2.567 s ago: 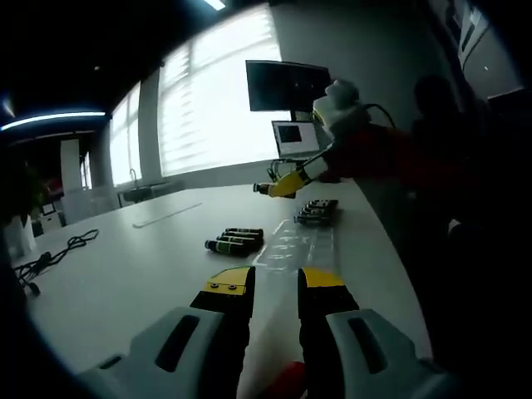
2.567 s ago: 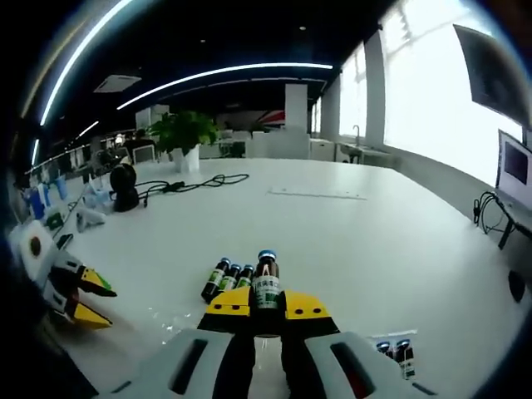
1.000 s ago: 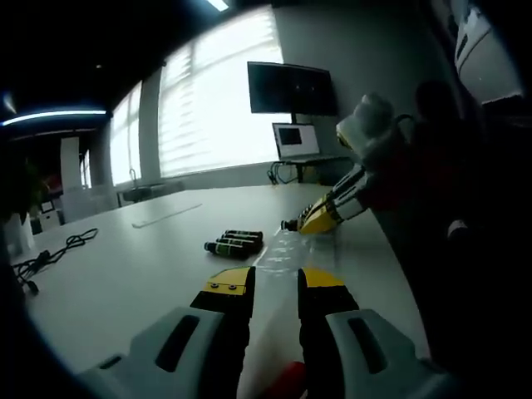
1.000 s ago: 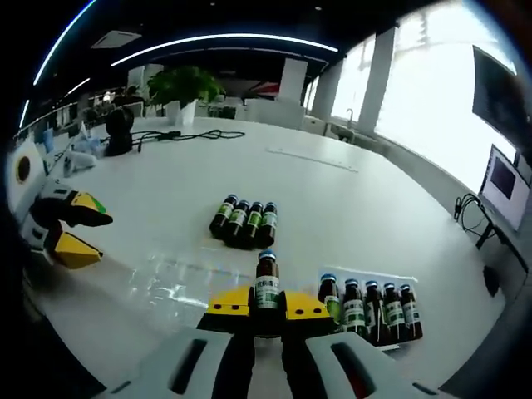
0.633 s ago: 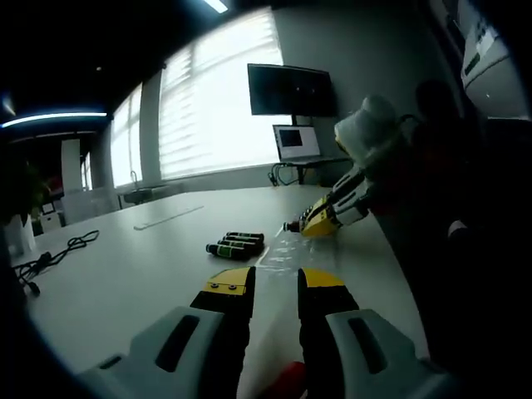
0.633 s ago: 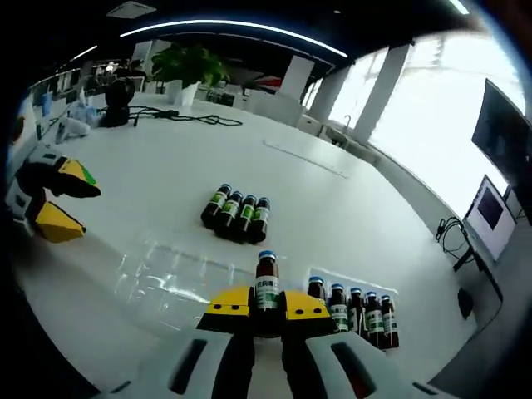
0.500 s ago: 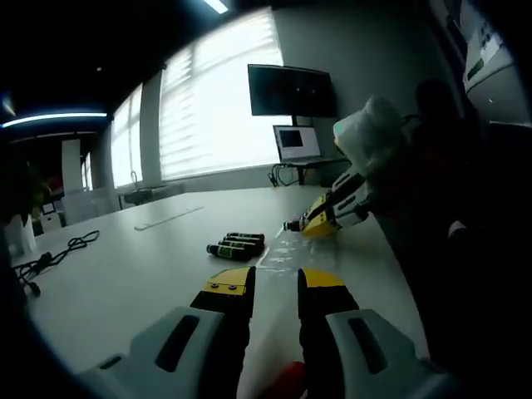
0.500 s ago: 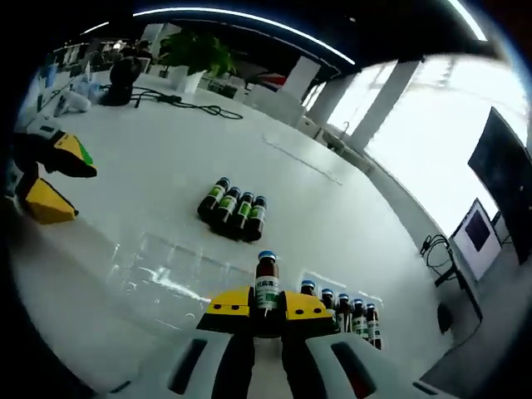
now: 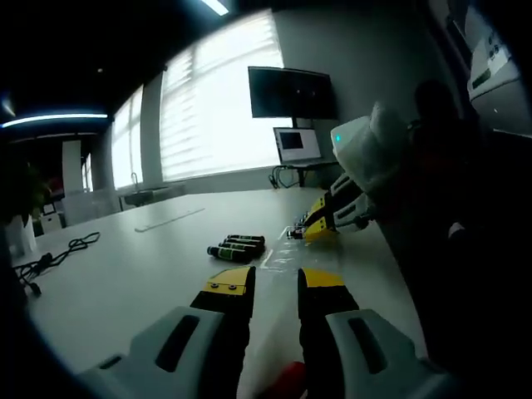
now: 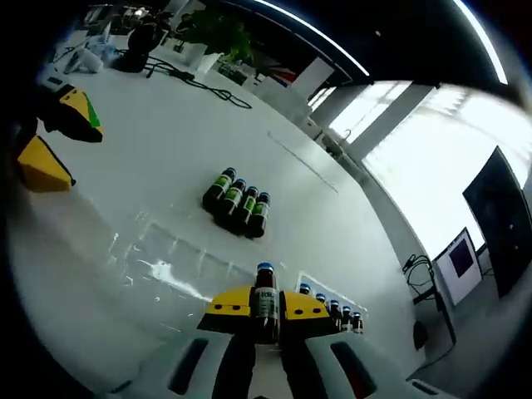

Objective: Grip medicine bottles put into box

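My right gripper (image 10: 265, 309) is shut on an upright brown medicine bottle (image 10: 264, 293) with a blue cap and green label, held above the clear plastic box (image 10: 170, 259). A row of several bottles (image 10: 335, 312) stands in the box just right of the jaws. Several more bottles (image 10: 238, 202) lie side by side on the white table beyond it. In the left gripper view, my left gripper (image 9: 276, 287) is open with nothing between its jaws, low over the table and pointing at the lying bottles (image 9: 237, 247) and the box (image 9: 285, 254). The right gripper (image 9: 331, 218) hovers over the box's far end.
The left gripper (image 10: 51, 137) shows at the left, jaws apart. A monitor (image 9: 291, 91) and a laptop (image 9: 298, 145) stand at the table's far end. A black cable (image 10: 208, 87) and a potted plant (image 10: 218, 33) lie further off. A person's dark body (image 9: 465, 233) lines the table's right edge.
The right gripper has lifted and tipped downward with the bottle still in it, moving along the box toward the left gripper. The left gripper has stayed in place.
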The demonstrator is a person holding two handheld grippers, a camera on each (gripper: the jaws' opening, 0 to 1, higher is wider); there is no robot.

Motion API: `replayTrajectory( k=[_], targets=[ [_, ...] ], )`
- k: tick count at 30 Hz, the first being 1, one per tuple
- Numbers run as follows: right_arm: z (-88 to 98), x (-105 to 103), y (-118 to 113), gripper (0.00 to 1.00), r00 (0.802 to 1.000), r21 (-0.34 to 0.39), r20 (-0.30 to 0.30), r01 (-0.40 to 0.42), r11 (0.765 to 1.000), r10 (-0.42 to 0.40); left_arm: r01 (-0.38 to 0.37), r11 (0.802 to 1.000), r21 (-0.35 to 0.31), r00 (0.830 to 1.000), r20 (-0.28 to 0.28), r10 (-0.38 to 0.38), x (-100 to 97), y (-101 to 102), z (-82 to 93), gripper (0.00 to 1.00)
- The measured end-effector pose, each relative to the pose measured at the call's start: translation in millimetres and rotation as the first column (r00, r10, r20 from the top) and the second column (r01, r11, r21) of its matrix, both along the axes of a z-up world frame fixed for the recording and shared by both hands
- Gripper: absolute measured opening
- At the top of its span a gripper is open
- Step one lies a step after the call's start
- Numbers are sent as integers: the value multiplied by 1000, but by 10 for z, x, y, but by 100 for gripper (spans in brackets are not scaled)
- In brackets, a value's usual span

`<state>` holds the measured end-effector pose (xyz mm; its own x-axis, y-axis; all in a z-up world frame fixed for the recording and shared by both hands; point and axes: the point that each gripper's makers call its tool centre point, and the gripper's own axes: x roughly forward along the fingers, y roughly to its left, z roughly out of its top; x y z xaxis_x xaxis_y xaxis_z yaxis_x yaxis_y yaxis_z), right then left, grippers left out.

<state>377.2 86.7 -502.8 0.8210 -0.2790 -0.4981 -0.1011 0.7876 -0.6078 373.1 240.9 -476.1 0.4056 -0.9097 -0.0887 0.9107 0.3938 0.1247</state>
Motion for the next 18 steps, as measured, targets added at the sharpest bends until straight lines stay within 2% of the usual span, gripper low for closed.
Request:
replayTrajectory(
  k=[4, 8, 10, 12, 13, 14, 16, 18],
  targets=[
    [30, 7, 51, 7, 1000, 67, 23, -22, 998, 21, 1, 1000, 1, 1000, 2, -1, -3, -3, 0, 14],
    [62, -4, 65, 7, 998, 202, 55, -34, 979, 23, -1, 1000, 0, 1000, 3, 1, 1, 2, 2, 14],
    [72, 6, 93, 7, 997, 307, 68, -63, 949, 44, 0, 1000, 1, 1000, 2, 0, 0, 0, -1, 14],
    [95, 15, 94, 6, 995, 367, 78, -89, 926, 64, 1, 1000, 3, 1000, 1, -1, -1, -1, -6, 14],
    [133, 25, 81, 5, 993, 418, 92, -104, 903, 72, 0, 1000, 4, 1000, 1, 0, -1, 0, -10, 14],
    [157, 25, 59, 5, 992, 444, 95, -114, 889, 80, -1, 1000, 5, 1000, 1, 1, 2, 4, -11, 14],
    [191, 20, -33, 3, 992, 461, 85, -121, 879, 92, -5, 1000, 3, 1000, 1, 5, 10, 13, -8, 14],
    [181, 2, -96, 3, 992, 467, 50, -128, 875, 118, -6, 1000, 0, 1000, -1, 6, 13, 18, -3, 14]
  ],
)
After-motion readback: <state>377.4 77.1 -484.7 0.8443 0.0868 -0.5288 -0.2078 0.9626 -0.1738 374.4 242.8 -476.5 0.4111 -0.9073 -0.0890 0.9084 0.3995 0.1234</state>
